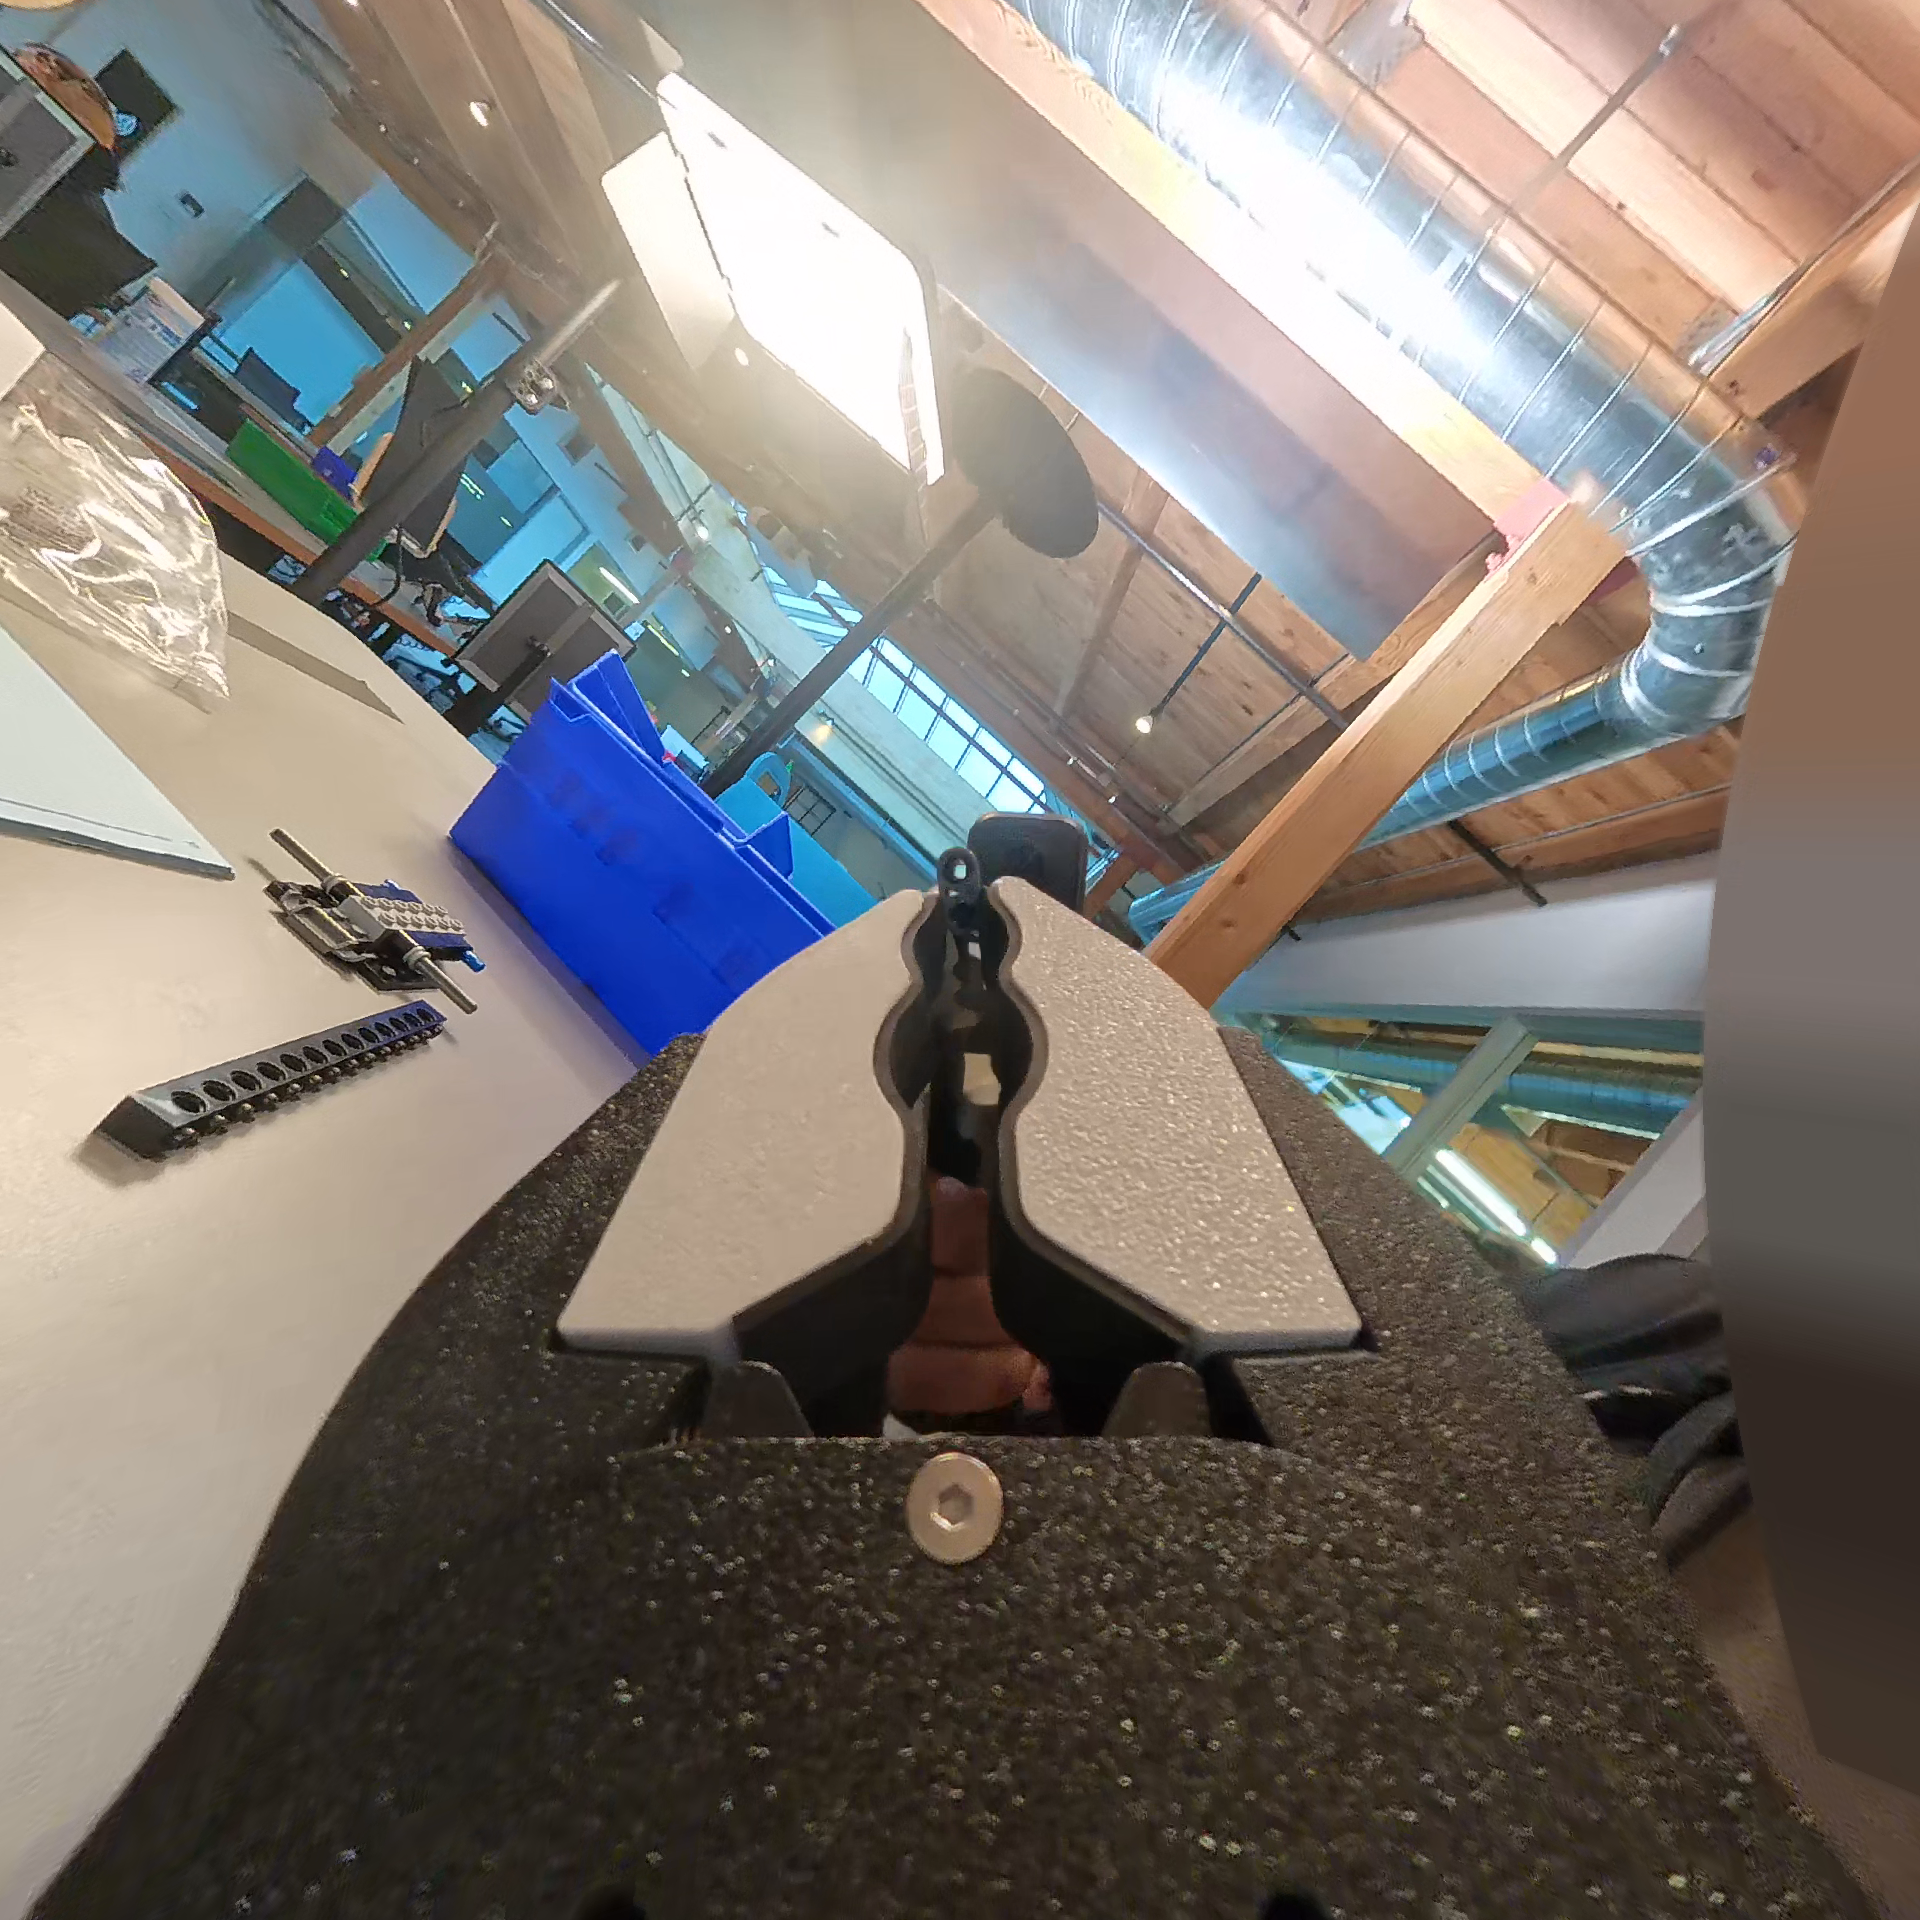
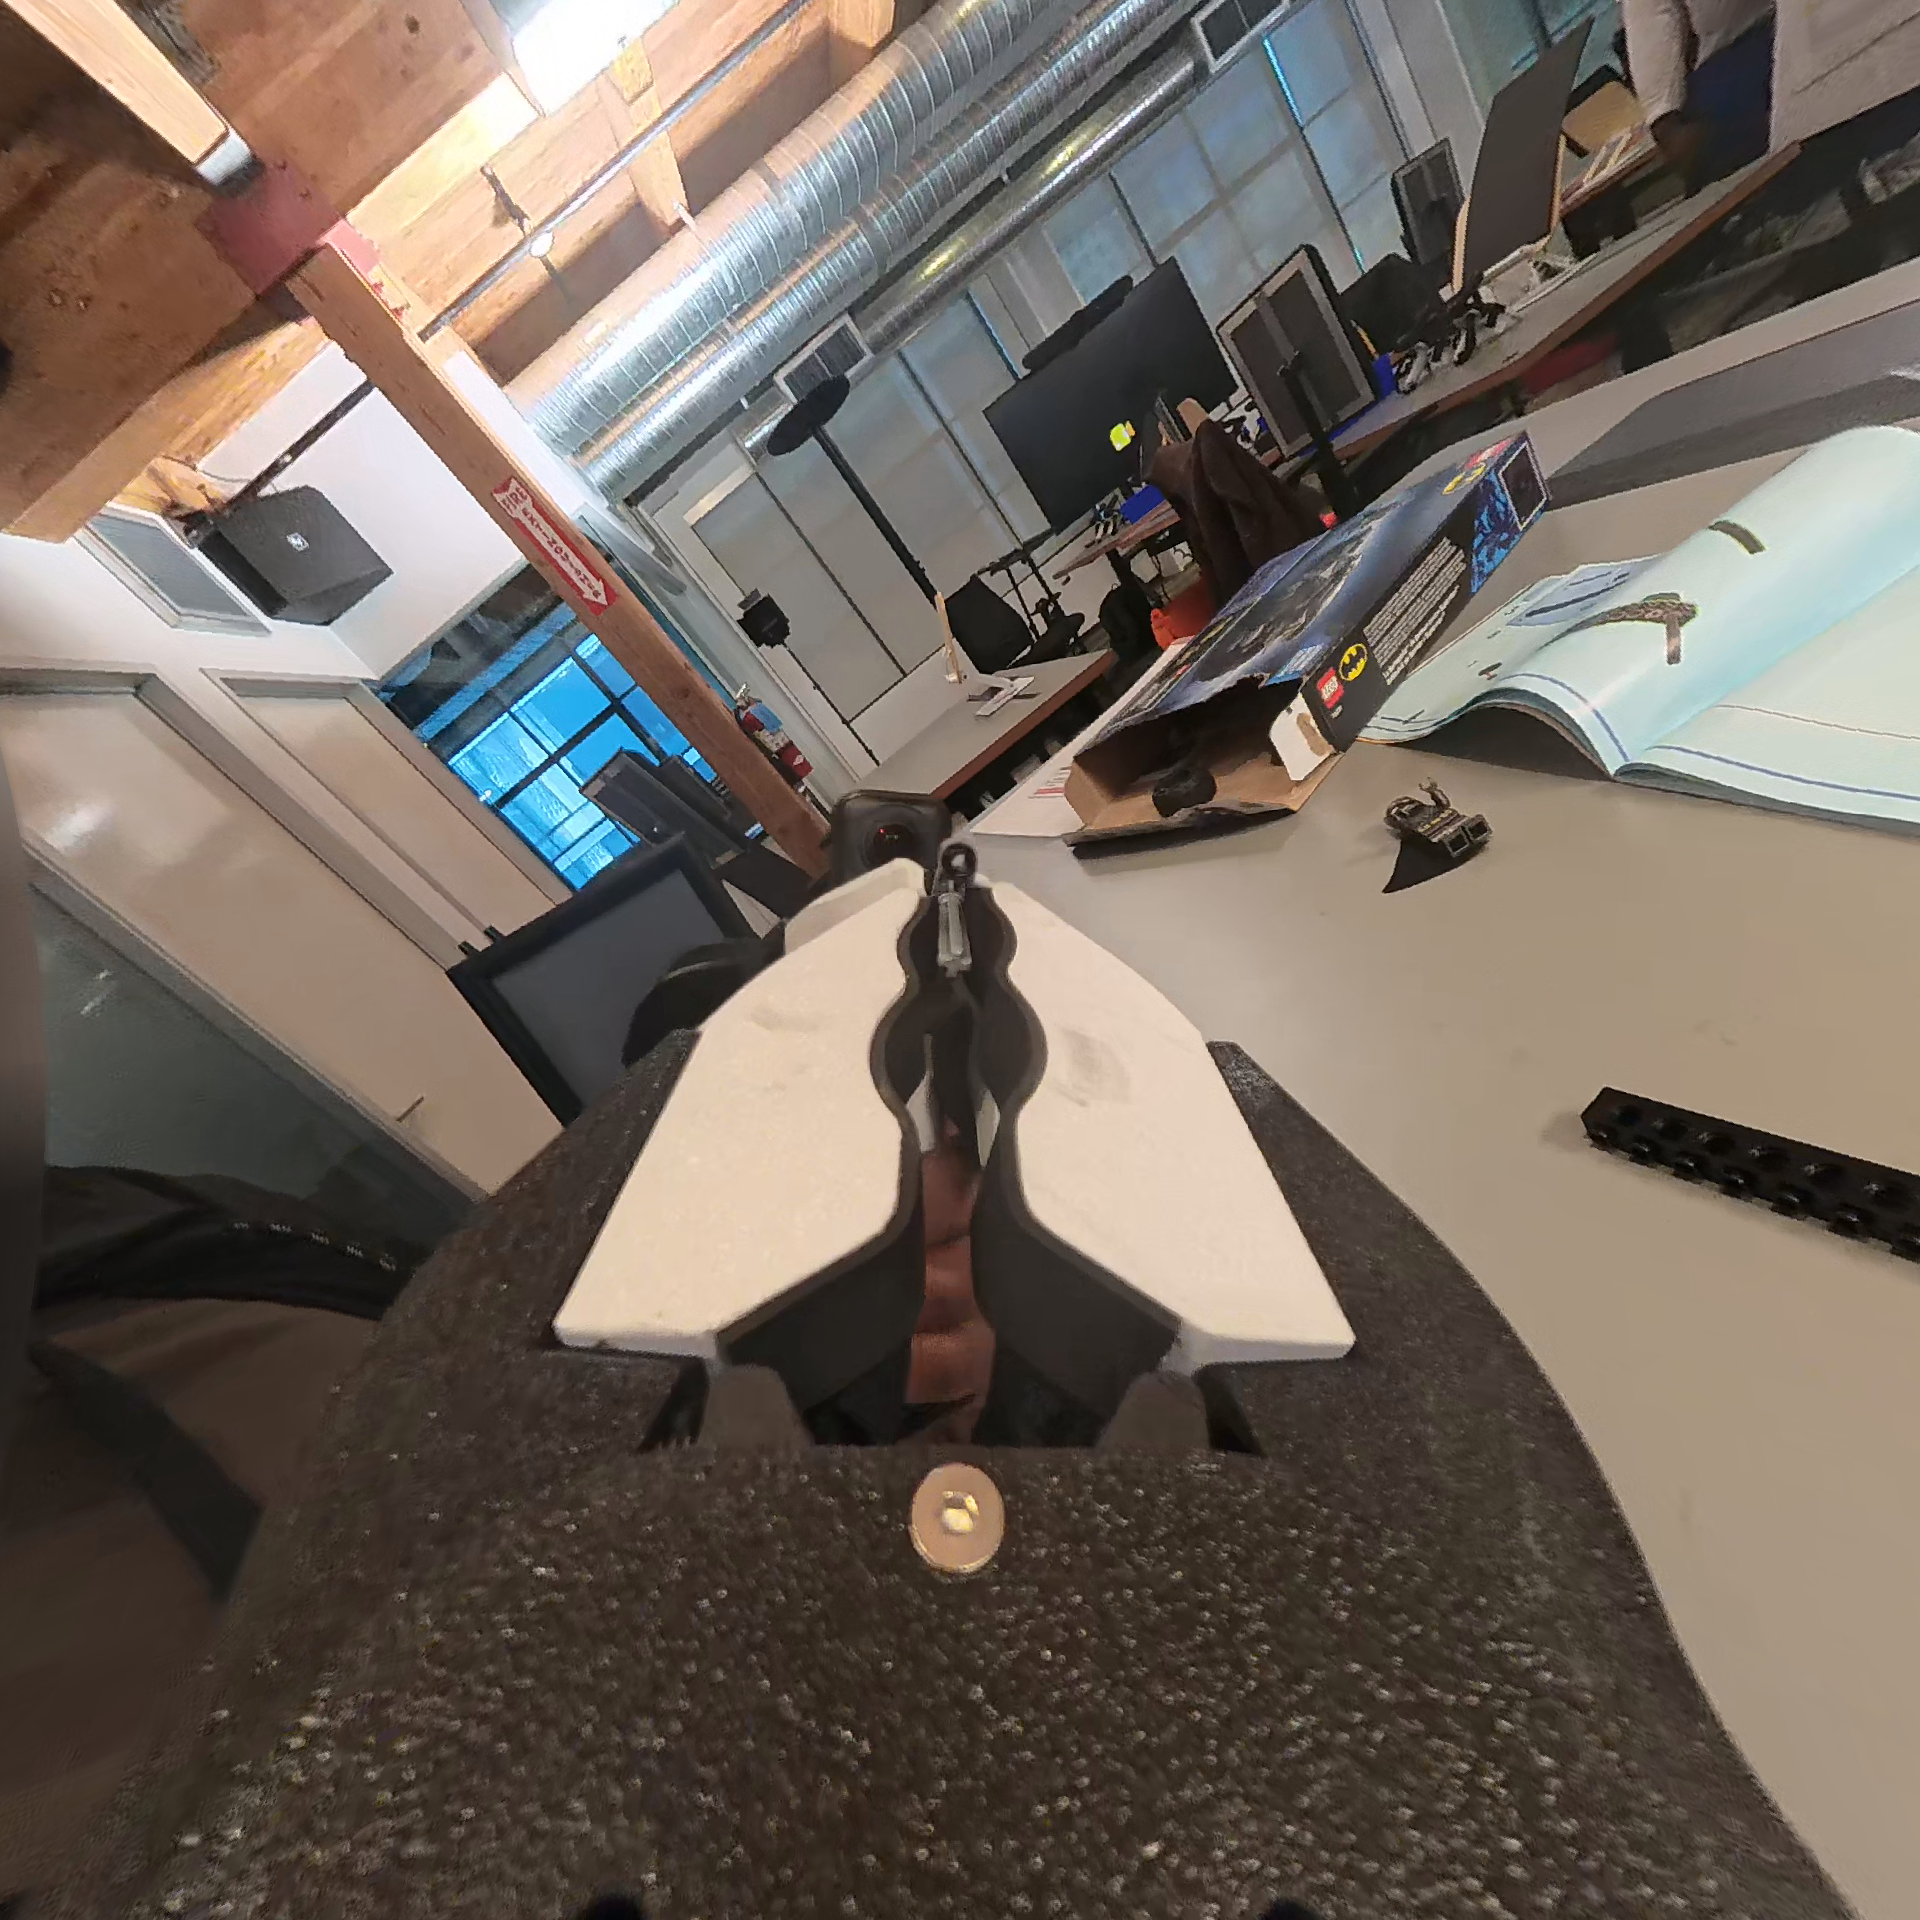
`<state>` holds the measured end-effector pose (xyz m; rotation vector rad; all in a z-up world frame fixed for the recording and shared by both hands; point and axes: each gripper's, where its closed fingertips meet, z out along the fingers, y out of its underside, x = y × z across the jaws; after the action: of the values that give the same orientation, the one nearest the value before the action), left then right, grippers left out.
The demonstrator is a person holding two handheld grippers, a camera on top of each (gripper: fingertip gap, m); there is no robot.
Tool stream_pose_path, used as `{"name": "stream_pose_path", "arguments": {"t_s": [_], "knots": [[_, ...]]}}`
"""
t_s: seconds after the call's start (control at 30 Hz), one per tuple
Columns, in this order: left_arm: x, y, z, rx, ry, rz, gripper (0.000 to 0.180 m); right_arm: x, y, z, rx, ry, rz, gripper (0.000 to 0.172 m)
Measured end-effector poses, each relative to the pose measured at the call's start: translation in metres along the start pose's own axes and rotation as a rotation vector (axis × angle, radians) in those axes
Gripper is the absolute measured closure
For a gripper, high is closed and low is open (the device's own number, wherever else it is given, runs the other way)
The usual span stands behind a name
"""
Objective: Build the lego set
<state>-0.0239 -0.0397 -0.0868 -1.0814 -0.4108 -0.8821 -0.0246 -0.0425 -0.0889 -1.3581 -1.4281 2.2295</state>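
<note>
Both tongs, left (image 1: pixel 961 894) and right (image 2: pixel 954 883), are clamping small black pins (image 1: pixel 958 883) tip-up, off the counter (image 1: pixel 312 1195), likely for joining.

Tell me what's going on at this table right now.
A person holds a two-finger gripper in each hand, both raised above a grey table. The left gripper pinches a small black toy-brick piece with a ring end; the right gripper pinches a similar black ring-ended piece with a grey pin. On the table lie black beams with holes, a partly built blue-and-grey assembly, a blue bin, an opened set box and an open instruction booklet.
</note>
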Motion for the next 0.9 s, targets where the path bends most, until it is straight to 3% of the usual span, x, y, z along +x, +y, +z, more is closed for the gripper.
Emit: {"name": "stream_pose_path", "arguments": {"t_s": [0.33, 0.53, 0.67, 0.9], "knots": [[0.003, 0.005, 0.001, -0.044, 0.000, 0.045, 0.173, -0.003, 0.004, 0.000, -0.076, -0.029, -0.002, 0.166], [0.005, 0.001, 0.000, -0.002, 0.013, 0.043, 0.174, -0.005, 0.003, 0.001, -0.010, -0.078, 0.069, 0.167], [0.008, -0.003, -0.004, 0.042, 0.057, -0.012, 0.173, -0.007, 0.000, -0.006, 0.043, -0.087, 0.067, 0.157], [0.011, 0.000, -0.002, 0.028, 0.079, -0.020, 0.174, -0.012, 0.000, -0.004, 0.052, -0.081, 0.022, 0.167]]}}
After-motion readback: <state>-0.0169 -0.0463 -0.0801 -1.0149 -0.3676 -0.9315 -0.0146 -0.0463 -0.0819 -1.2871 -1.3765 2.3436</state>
